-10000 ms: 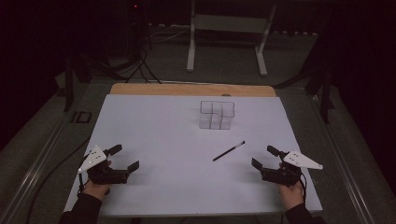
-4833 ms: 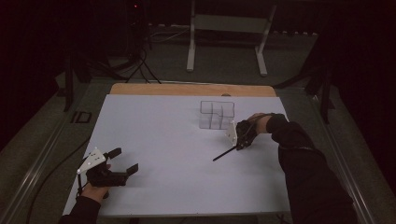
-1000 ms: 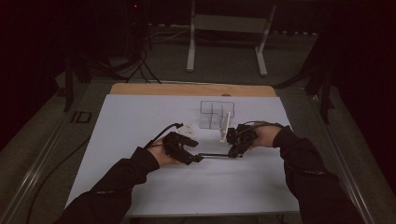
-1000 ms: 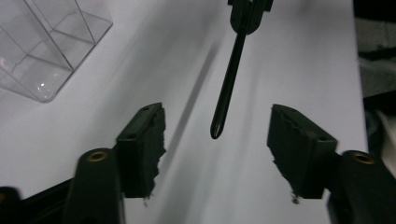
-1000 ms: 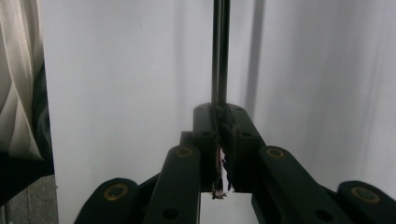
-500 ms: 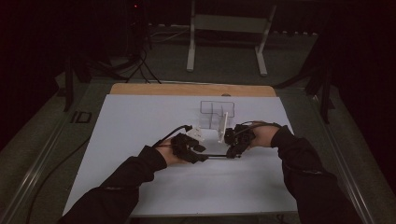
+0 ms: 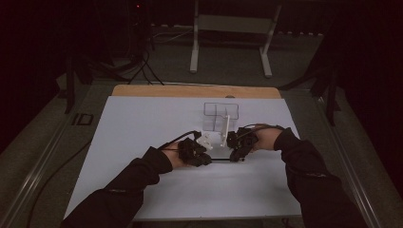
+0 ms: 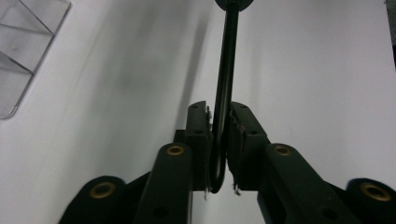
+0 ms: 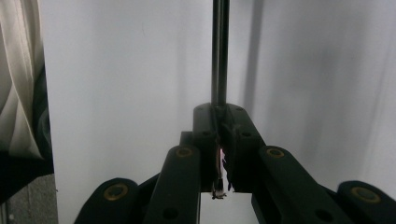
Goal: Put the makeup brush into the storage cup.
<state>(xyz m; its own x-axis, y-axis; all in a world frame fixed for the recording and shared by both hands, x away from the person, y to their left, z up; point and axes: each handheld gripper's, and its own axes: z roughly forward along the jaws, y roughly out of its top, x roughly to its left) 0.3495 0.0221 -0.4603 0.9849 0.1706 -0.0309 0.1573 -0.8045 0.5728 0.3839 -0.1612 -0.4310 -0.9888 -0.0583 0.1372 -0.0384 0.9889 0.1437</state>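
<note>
1. The pen lies level just above the white sheet on the desk, in front of the clear organiser, held at both ends.
2. The left gripper pinches the pen's end nearest the person's left; its jaws have just been closing, and in the left gripper view the pen runs up between the pads, with the clip end low in the gap.
3. The right gripper holds the other end; in the right gripper view its jaws are pressed onto the thin shaft of the pen.
4. The organiser stands just behind both grippers. A white plate on the right gripper rises in front of its near wall; nothing lies between the grippers but the pen.
5. One second ago the left gripper sat a little further left of the organiser with wider jaws; ten seconds ago the pen lay loose on the sheet, right of and in front of the organiser, with both grippers at the near corners.
6. The organiser's compartments look empty; a corner of the organiser in the left gripper view shows bare dividers.
</note>
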